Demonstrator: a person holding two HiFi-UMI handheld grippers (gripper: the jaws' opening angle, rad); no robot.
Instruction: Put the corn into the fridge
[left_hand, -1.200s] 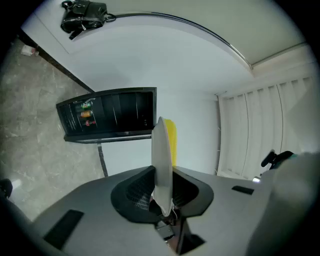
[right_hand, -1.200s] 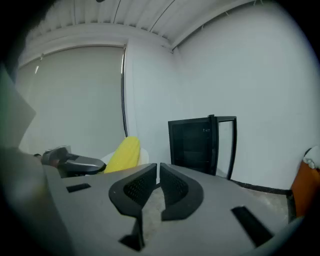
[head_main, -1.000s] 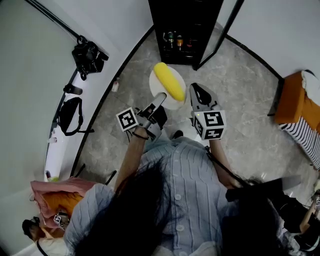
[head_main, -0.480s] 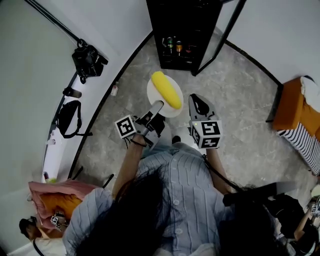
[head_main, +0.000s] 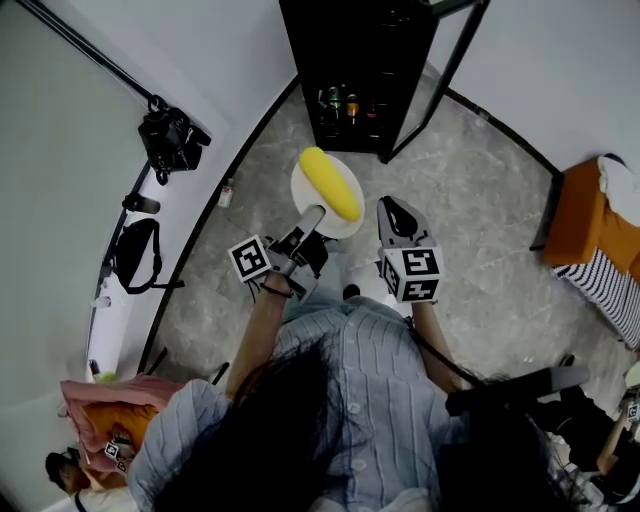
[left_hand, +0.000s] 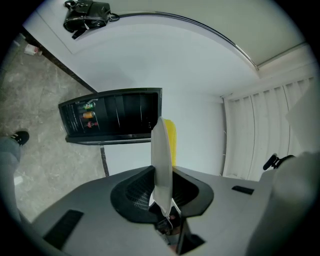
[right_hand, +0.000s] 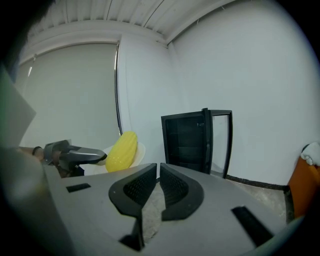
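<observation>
The left gripper (head_main: 319, 211) was clamped on the near rim of a white plate (head_main: 303, 190), its jaws closed down to the thickness of the rim; in the left gripper view the plate stood edge-on between the pads. The corn (head_main: 332, 183), a yellow cob, lay on that plate, pointing from far left to near right, and the plate was held up over the floor (head_main: 480, 190) rather than resting on anything. The right gripper (head_main: 393, 207) hung just to the right of the plate, apart from it, with its jaws brought almost together, only a thin slit between them, and nothing in that slit. Straight ahead, beyond the plate, stood the black fridge (head_main: 355, 50) with its glass door (head_main: 452, 65) swung open to the right. Several cans (head_main: 341, 102) sat on a low shelf inside. Far to the left, a black bag (head_main: 170, 135) lay by the wall; at the right edge was an orange seat (head_main: 578, 215).
</observation>
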